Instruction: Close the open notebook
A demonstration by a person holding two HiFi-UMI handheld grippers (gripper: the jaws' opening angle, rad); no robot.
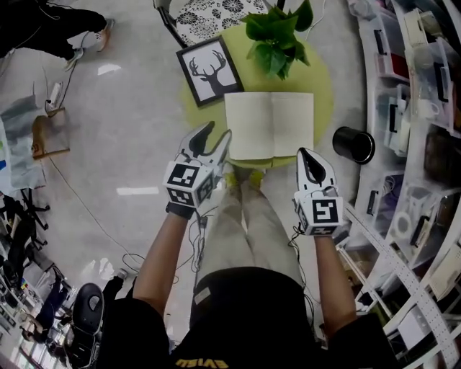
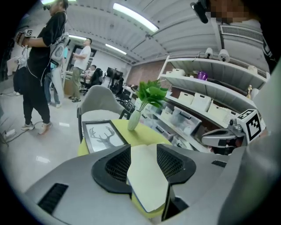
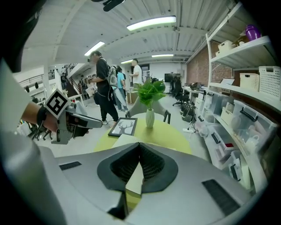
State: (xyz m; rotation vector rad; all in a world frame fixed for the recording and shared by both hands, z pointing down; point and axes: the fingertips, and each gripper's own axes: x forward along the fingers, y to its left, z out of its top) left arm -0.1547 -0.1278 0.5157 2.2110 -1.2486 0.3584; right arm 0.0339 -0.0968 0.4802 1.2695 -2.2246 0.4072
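The open notebook (image 1: 270, 126) lies flat with blank cream pages on the round yellow-green table (image 1: 323, 86). My left gripper (image 1: 215, 138) is open at the notebook's near left corner. In the left gripper view that corner of the notebook (image 2: 147, 176) shows between the spread jaws of the left gripper (image 2: 144, 151); whether they touch it I cannot tell. My right gripper (image 1: 310, 157) hovers just off the notebook's near right corner with its jaws closed tip to tip. In the right gripper view, the right gripper (image 3: 139, 147) holds nothing, and a strip of the notebook (image 3: 135, 180) shows below the tips.
A framed deer picture (image 1: 210, 70) lies left of the notebook and a potted plant (image 1: 277, 36) stands behind it. A black cup (image 1: 354, 144) sits at the right by the white shelving (image 1: 403, 108). A chair (image 1: 209, 11) stands beyond the table. People (image 2: 41, 66) stand farther off.
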